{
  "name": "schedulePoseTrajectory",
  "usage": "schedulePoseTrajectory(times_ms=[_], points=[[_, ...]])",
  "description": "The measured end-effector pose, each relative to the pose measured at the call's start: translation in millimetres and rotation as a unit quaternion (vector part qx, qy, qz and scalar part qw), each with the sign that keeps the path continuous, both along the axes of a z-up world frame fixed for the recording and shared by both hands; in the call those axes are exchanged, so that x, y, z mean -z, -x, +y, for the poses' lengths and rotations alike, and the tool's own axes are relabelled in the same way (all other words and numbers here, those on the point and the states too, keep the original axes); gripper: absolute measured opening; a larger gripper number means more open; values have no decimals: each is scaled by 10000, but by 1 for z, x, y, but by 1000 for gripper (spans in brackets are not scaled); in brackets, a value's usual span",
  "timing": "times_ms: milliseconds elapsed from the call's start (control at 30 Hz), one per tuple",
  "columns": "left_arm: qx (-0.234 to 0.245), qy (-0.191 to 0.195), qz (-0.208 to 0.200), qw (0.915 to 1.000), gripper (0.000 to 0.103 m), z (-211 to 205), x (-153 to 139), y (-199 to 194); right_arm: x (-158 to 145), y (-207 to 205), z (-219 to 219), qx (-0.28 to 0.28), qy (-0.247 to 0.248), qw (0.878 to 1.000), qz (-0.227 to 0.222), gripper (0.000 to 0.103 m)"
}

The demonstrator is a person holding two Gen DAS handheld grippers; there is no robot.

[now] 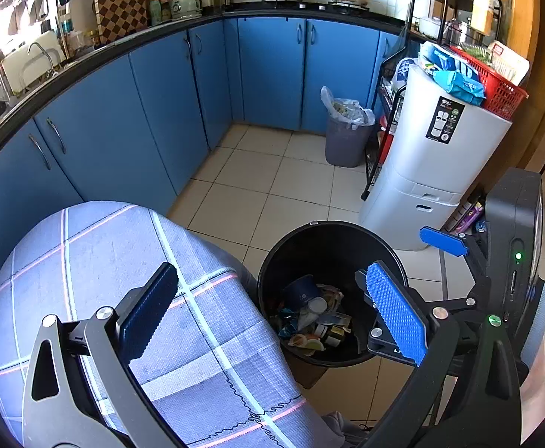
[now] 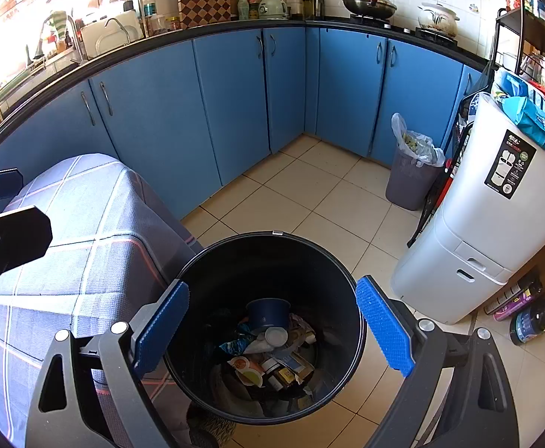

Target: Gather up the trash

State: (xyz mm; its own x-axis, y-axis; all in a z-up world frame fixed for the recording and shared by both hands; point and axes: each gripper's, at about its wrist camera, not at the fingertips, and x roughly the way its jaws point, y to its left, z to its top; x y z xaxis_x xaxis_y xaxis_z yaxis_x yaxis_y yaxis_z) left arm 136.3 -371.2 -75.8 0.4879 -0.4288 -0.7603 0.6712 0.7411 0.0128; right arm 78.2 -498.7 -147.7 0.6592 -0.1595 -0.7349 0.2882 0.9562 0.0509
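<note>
- Trash (image 2: 268, 351) is seen piled at the bottom of the round black bin (image 2: 347, 280), which stands on the tiled floor (image 2: 310, 201) just beside a table covered with a checked cloth (image 2: 97, 224).
- In the pile, a dark blue cup (image 2: 268, 311), a small white lid (image 2: 276, 337), crinkly wrappers and little jars can be made out.
- The right gripper (image 2: 272, 330) is held over the bin with its fingers spread wide apart, and nothing is pinched in it.
- The left gripper (image 1: 268, 317) is held over the cloth and the bin's edge, also spread wide and empty.
- No loose trash can be seen on the cloth or the floor, so the job looks nearly done.
- The bin could be bumped and tipped if a gripper were dropped too low onto its thin rim.
- The two grippers are close together, so they could be knocked against each other.
- The cloth is soft and hangs down, so it could be snagged and pulled by a finger.
- The blue pads (image 2: 384, 330) are bumpy and rubbery, while the bin looks smooth, hard and shiny.
- The floor tiles are flat, pale and glossy.
</note>
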Motion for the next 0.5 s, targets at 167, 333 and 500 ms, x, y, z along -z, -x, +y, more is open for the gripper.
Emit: schedulePoseTrajectory(times_ms=[167, 333, 500], points=[[30, -17, -69, 10000, 100, -1, 0, 3, 1, 1, 0, 8, 2, 10000, 8, 89], [89, -34, -47, 9999, 100, -2, 0, 4, 1, 1, 0, 13, 1, 10000, 15, 89], [102, -121, -72, 9998, 100, -3, 1, 5, 3, 1, -1, 14, -12, 10000, 15, 89]])
